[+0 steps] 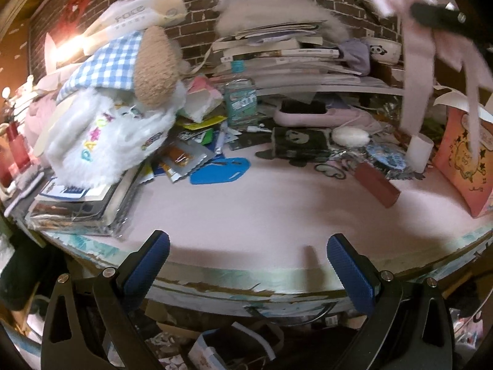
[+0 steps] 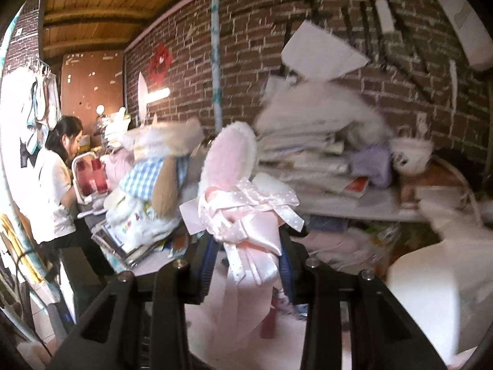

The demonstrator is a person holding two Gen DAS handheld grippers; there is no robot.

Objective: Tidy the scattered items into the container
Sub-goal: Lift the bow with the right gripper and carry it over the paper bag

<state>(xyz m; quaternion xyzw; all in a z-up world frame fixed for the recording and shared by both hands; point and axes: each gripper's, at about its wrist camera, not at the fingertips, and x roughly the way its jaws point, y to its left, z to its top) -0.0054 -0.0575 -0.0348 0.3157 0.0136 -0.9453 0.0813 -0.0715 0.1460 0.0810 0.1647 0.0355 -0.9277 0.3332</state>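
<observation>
**Right hand-held gripper carries a pink bow above the bench**

Right hand-held gripper [image 2: 246,256] pinches a pink ribbon bow [image 2: 246,215] between its blue pads, the bow bunched at the fingertips and its long tails hanging down toward the pink bench [image 1: 246,209]. In the left wrist view the bow and its tails dangle above the pink gift bag [image 1: 465,166]. That bag is the nearest thing that could serve as the container, though I cannot tell that it is; its far side is cut off by the frame edge. Left hand-held gripper [image 1: 248,265] is spread wide and empty at the bench's near edge, well apart from the bag, so the right one is nearer. Motion blur smears the clutter behind the bag.
</observation>
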